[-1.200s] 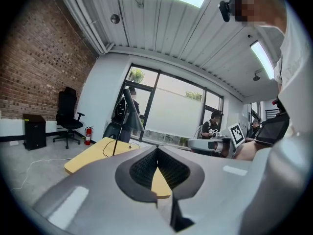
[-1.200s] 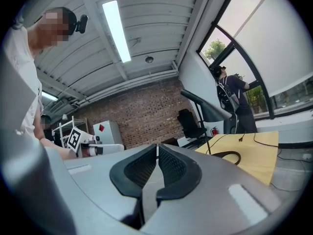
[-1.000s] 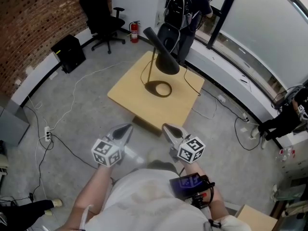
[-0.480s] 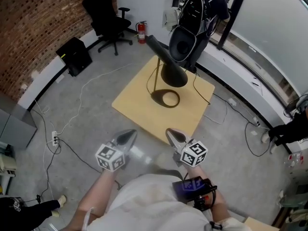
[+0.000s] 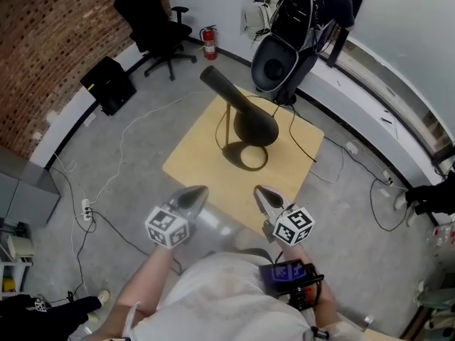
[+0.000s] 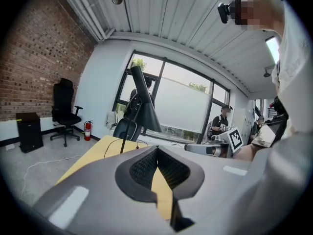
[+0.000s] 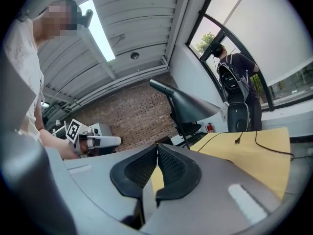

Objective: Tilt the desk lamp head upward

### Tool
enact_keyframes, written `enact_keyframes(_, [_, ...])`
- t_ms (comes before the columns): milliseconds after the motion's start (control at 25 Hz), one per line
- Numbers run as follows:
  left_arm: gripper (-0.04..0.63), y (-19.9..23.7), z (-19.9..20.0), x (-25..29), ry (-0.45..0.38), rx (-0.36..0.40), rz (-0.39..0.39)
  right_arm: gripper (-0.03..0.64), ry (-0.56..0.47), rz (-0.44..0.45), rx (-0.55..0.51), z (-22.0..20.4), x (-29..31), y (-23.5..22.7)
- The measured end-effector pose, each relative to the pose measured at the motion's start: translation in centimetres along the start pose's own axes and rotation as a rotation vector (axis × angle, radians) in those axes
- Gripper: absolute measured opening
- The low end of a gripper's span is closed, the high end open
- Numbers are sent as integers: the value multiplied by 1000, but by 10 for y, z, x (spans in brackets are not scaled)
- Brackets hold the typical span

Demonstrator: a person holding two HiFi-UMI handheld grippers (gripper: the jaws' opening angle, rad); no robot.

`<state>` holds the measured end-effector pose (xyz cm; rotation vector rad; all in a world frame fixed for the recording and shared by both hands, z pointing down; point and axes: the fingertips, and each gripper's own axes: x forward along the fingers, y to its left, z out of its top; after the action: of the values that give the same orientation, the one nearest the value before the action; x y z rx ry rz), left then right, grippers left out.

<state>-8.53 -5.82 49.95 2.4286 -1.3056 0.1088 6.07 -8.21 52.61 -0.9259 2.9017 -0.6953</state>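
Wooden table [image 5: 195, 155] with desk lamp [image 5: 252, 123] stands near brick wall [image 5: 43, 34].

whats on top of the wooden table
A black desk lamp stands on the table, its cord trailing across the top toward the right edge. The shade covers part of the ring base and the tabletop beneath.

Legible text, numbers, brands: none you can read.
- The left marker cube [image 5: 169, 226] on your left gripper [image 5: 197, 190] and the right marker cube [image 5: 293, 226] on your right gripper [image 5: 260, 190] show black-and-white square patterns, no letters or digits.
- The label on the fire extinguisher [image 5: 209, 43] is too small to read.
- The wrist device [image 5: 284, 274] has a bluish screen with nothing legible.
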Motion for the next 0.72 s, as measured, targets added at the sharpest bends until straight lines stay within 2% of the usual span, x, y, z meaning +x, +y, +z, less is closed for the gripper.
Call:
enact_keyframes(240, [2,23,24,32,-5,-25,-5,18,-28,-40,-1,22,15,-40])
enact_keyframes(360, [2,29,37,53,-12,-15,-4,17,-32,-64,5,29,12,-66])
enact_keyframes(720, [2,61,71,67,-31,7,-2,15,-70,-116,23,47,19,-88])
